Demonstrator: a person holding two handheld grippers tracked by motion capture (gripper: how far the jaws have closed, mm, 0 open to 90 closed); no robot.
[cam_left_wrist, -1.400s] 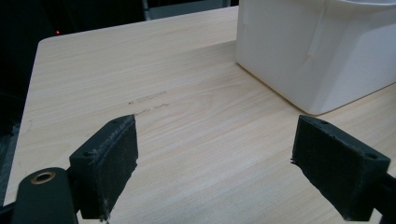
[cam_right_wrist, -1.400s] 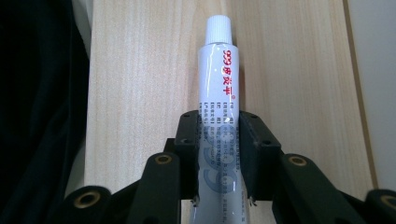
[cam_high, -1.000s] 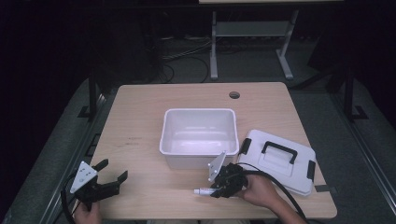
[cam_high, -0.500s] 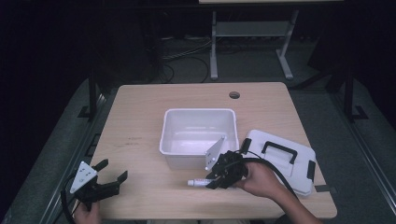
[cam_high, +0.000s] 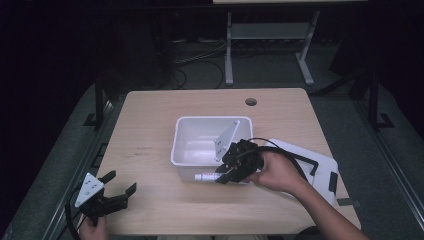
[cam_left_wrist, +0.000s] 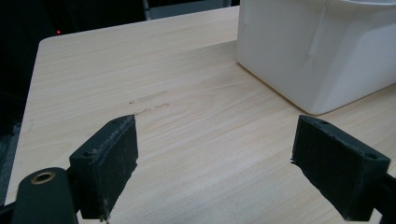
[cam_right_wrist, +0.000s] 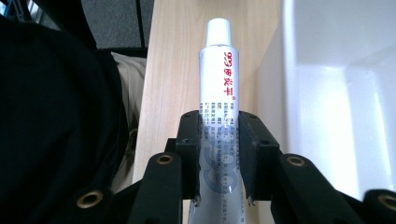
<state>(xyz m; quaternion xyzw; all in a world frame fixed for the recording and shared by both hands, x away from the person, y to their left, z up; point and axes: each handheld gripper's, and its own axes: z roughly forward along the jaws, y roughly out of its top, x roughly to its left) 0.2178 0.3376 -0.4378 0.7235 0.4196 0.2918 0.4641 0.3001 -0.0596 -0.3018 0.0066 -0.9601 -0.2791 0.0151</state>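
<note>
White tube (cam_right_wrist: 218, 93), red lettering, capped end leading, clamped at its lower body by the right hand-held gripper (cam_high: 225, 176); seen from above, the tube (cam_high: 205, 176) lies level just at the white bin's (cam_high: 186, 131) near wall, cap toward 9 o'clock, clear of the bench (cam_high: 150, 115). Likely step: carry it over the rim and drop it in. Doing that well means clearing the near wall first, moving toward 12 o'clock until the cap is over the bin floor, then letting go low. Bin lid (cam_high: 325, 170) lies at 3 o'clock of the bin. Left hand-held gripper (cam_high: 117, 195) rests at the bench's 7 o'clock corner, jaws spread, nothing between.
</note>
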